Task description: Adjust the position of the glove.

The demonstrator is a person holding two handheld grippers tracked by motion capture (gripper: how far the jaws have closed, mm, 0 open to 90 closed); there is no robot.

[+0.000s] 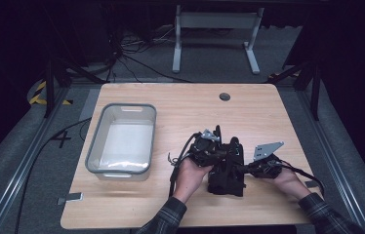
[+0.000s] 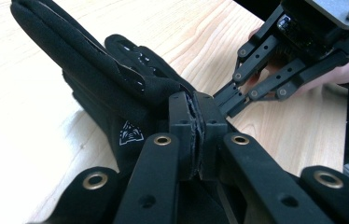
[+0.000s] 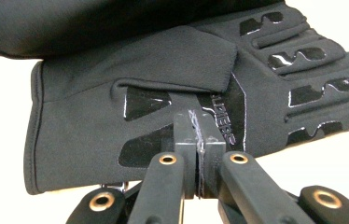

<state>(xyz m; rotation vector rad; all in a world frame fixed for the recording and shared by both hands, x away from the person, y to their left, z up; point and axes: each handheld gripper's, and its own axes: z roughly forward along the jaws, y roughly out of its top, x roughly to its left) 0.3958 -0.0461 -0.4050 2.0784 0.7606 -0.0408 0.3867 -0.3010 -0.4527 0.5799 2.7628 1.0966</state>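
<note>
Gloves [image 1: 225, 170] lie near the table's [image 1: 180, 105] front edge; left gripper [image 1: 218, 146] and right gripper [image 1: 241, 167] each pinch glove fabric, jaws pressed together. Bin [image 1: 122, 140] sits left.

Light wooden table [image 1: 136, 204], rounded corners, with a round grommet hole [image 1: 225, 96] near its 12 o'clock edge. Clear plastic bin [image 1: 122, 140] with grey rim, at the table's 9 o'clock side. Small grey tab [image 1: 70, 198] at the 7 o'clock corner. Beyond the table at 12 o'clock: white desk frame [image 1: 214, 36] and loose cables [image 1: 131, 53] on grey floor.
</note>
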